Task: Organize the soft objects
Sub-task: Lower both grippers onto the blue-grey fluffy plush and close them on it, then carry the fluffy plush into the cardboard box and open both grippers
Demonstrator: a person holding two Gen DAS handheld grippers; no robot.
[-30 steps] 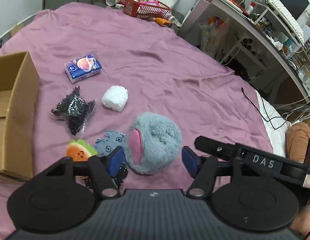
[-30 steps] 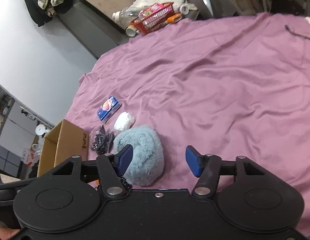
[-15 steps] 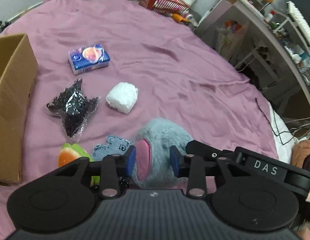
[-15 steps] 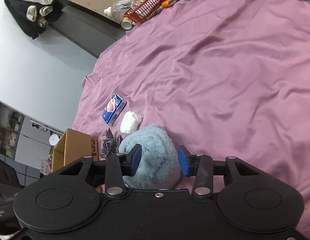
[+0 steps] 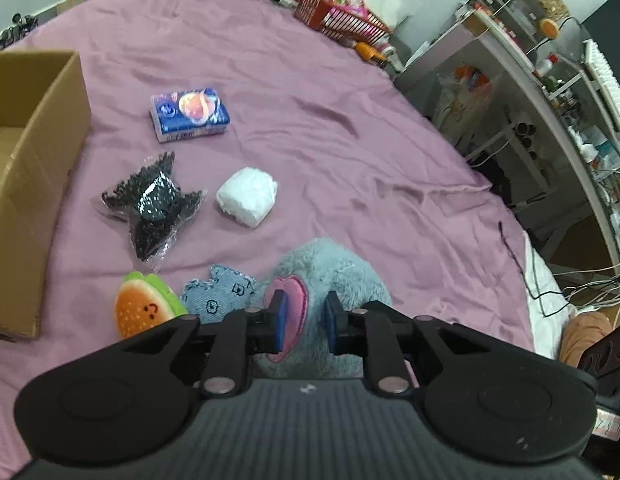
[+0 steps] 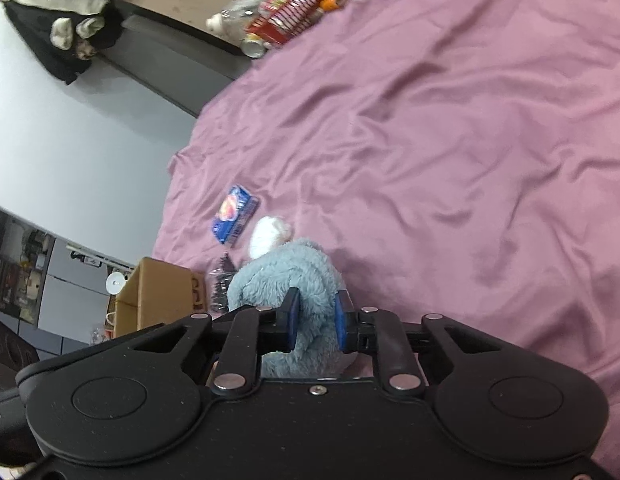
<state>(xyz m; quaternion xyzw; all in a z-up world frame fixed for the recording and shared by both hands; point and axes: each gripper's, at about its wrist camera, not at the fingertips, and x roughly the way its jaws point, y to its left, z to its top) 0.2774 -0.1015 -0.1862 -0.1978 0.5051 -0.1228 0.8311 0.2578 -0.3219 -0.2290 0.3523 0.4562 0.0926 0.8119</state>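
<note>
A fluffy blue-grey plush toy (image 5: pixel 329 272) with a pink patch lies on the purple bedsheet (image 5: pixel 310 120). My left gripper (image 5: pixel 304 322) is shut on its pink part. From the other side my right gripper (image 6: pixel 314 316) is shut on the same plush toy (image 6: pixel 286 280). Beside it lie a small denim pouch (image 5: pixel 216 292), a burger-shaped plush (image 5: pixel 144 308), a black bagged item (image 5: pixel 154 204), a white soft bundle (image 5: pixel 248 196) and a blue tissue pack (image 5: pixel 190 114). An open cardboard box (image 5: pixel 34 168) stands at the left.
A red basket (image 5: pixel 341 16) and bottles sit past the bed's far edge. Shelving and a desk (image 5: pixel 529 92) with cables stand to the right. In the right wrist view the sheet (image 6: pixel 449 140) stretches wide to the right; a wall and dark clothes (image 6: pixel 70 36) are at the left.
Both grippers went from open around the plush toy to shut on it. The left wrist view has lifted slightly; the right gripper has tilted.
</note>
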